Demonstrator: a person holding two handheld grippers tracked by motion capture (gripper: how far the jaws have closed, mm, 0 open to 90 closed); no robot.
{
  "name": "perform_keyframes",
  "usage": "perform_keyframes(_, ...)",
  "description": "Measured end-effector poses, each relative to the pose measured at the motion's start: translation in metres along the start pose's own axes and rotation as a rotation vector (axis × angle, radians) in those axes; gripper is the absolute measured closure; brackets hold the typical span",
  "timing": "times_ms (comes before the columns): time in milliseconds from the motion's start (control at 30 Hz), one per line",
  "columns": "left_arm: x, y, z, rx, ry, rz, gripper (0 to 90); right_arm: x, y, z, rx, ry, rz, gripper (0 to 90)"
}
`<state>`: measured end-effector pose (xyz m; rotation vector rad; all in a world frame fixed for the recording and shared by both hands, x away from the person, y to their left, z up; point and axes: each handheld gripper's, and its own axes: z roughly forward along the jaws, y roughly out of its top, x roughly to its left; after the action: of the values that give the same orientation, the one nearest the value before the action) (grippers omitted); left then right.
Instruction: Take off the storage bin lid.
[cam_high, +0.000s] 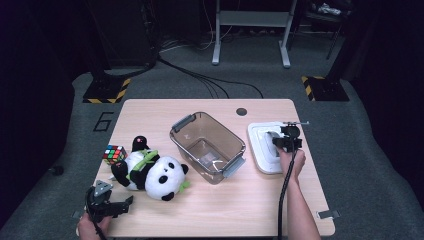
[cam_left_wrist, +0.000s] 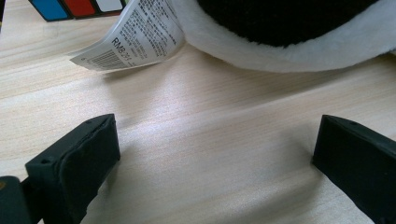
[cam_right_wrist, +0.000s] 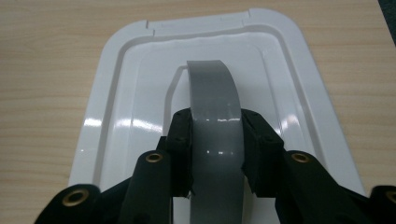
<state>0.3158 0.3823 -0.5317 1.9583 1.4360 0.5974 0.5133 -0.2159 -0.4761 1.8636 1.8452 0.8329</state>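
A white box lid (cam_high: 260, 145) (cam_right_wrist: 121, 93) lies flat on the table's right side, with a grey arched handle (cam_right_wrist: 215, 116) on top. My right gripper (cam_high: 286, 142) (cam_right_wrist: 215, 154) is shut on that handle. A clear plastic bin (cam_high: 207, 146) with grey clips stands mid-table, holding nothing. A plush panda (cam_high: 150, 172) (cam_left_wrist: 289, 28) lies left of the bin, its paper tag (cam_left_wrist: 135, 37) on the wood. My left gripper (cam_high: 112, 205) (cam_left_wrist: 210, 154) rests open near the front left corner, just short of the panda, with bare table between its jaws.
A colour cube (cam_high: 114, 154) (cam_left_wrist: 79, 7) sits beside the panda at the table's left edge. A round cable hole (cam_high: 241, 111) marks the far edge. Bare wood lies along the front (cam_high: 225, 210). Cables and a stand (cam_high: 250, 30) are on the floor beyond.
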Motion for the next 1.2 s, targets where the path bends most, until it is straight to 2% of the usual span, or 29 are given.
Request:
perform_keyframes(267,0.000,0.000,0.000,0.000,0.000,0.000,0.3,-0.002,-0.004,0.005,0.003,-0.004,-0.011,65.4)
perform_keyframes(467,0.000,0.000,0.000,0.000,0.000,0.000,0.3,-0.006,-0.005,0.004,0.000,0.005,0.006,52.2)
perform_keyframes(600,0.000,0.000,0.000,-0.005,0.001,-0.002,0.3,-0.009,-0.005,-0.003,0.001,0.012,-0.005,42.4)
perform_keyframes(667,0.000,0.000,0.000,0.001,0.000,0.000,0.3,-0.010,-0.004,-0.008,-0.002,0.016,0.005,38.1)
perform_keyframes(767,0.000,0.000,0.000,0.000,0.000,0.000,0.3,-0.009,-0.005,-0.015,-0.001,0.036,-0.005,30.7)
perform_keyframes(933,0.000,0.000,0.000,0.000,0.000,0.000,0.3,-0.005,-0.009,-0.027,-0.018,0.066,-0.059,24.2)
perform_keyframes(1200,0.000,0.000,0.000,0.001,0.001,0.000,0.3,0.007,-0.022,-0.043,-0.016,0.119,-0.114,15.8)
